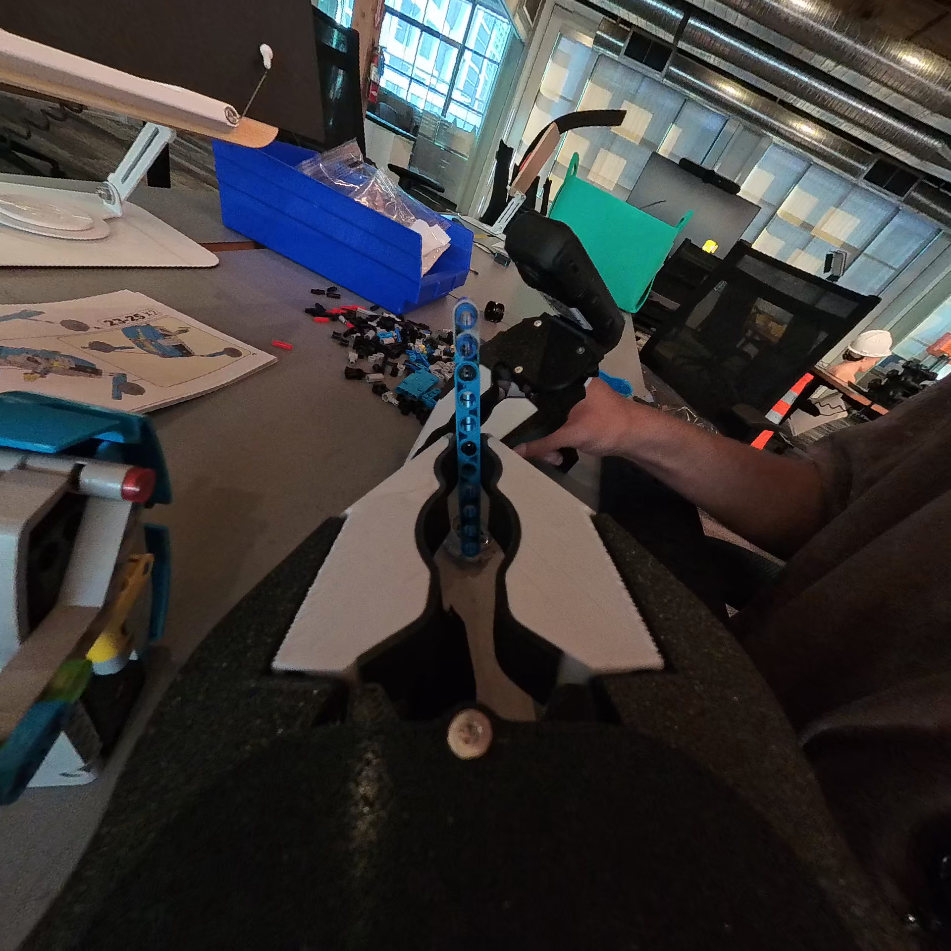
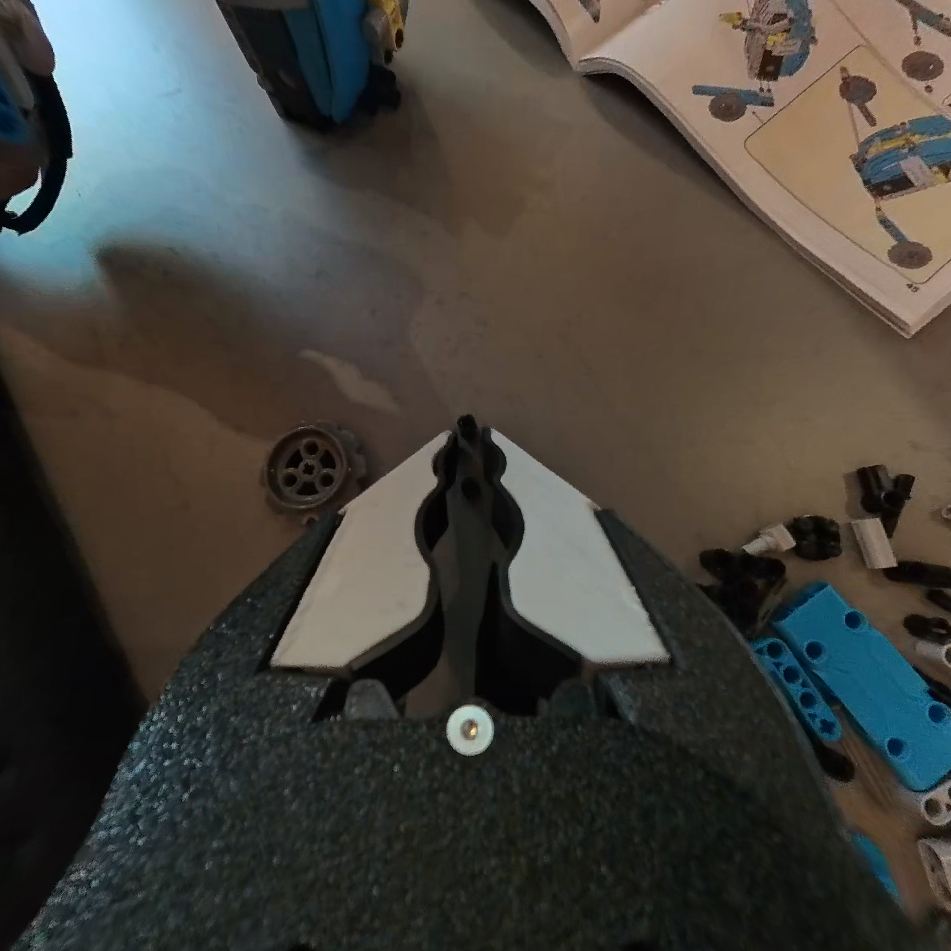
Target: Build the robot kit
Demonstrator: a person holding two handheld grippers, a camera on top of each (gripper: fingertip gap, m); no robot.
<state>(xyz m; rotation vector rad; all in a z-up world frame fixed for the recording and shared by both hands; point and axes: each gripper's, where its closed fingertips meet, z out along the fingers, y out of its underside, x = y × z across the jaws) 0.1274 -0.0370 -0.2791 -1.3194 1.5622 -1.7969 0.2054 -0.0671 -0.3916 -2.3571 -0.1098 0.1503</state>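
Left gripper point(image 1: 467, 442) clamping blue beam point(image 1: 467, 391), right gripper point(image 2: 469, 437) pinching maybe-pin point(image 2: 467, 423)

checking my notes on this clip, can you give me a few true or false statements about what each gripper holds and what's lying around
1. The left gripper is shut on a blue beam with holes. True.
2. The right gripper is wide open and empty. False: its fingers are closed on a small black pin.
3. A grey toothed wheel lies on the table just left of the right gripper's tip. True.
4. The blue bin is empty. False: it holds clear plastic bags.
5. The instruction booklet lies closed. False: it is open, showing pictures.
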